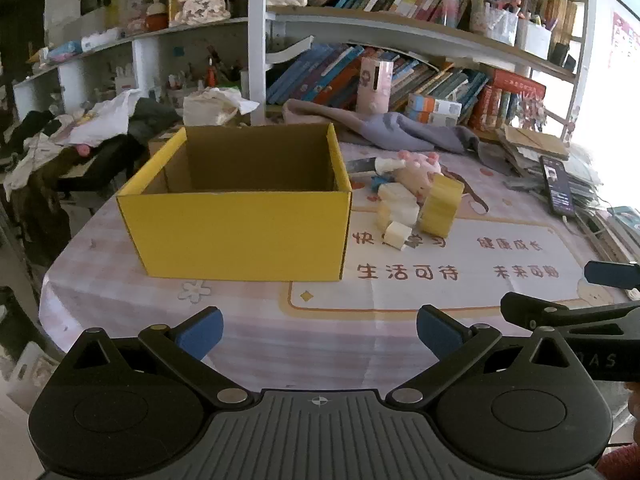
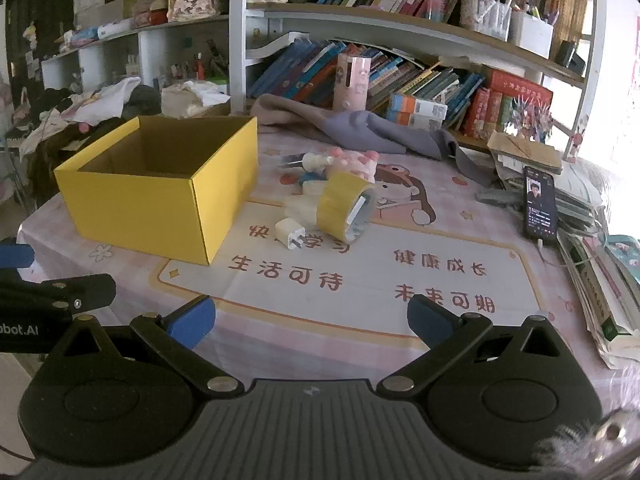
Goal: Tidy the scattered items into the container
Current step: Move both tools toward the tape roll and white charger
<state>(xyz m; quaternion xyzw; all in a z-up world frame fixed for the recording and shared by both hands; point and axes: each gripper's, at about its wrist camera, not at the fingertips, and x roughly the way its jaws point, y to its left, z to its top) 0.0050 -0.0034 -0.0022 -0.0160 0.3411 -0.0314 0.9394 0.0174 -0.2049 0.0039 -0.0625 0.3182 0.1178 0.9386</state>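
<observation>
Both jaws wide, empty, low over near table [image 2: 320, 280]. Yellow box [image 1: 240, 232] sits left, top open for drops. Tape roll [image 2: 346, 212], charger plug [image 2: 289, 233], pink toy [image 2: 356, 164] clustered just right of it.

White bookshelves [image 2: 400, 28] crammed with leaning books run from 10 to 2 o'clock behind the worktop [image 2: 360, 320]. Daylight glares from a window [image 2: 624, 100] at 3 o'clock
</observation>
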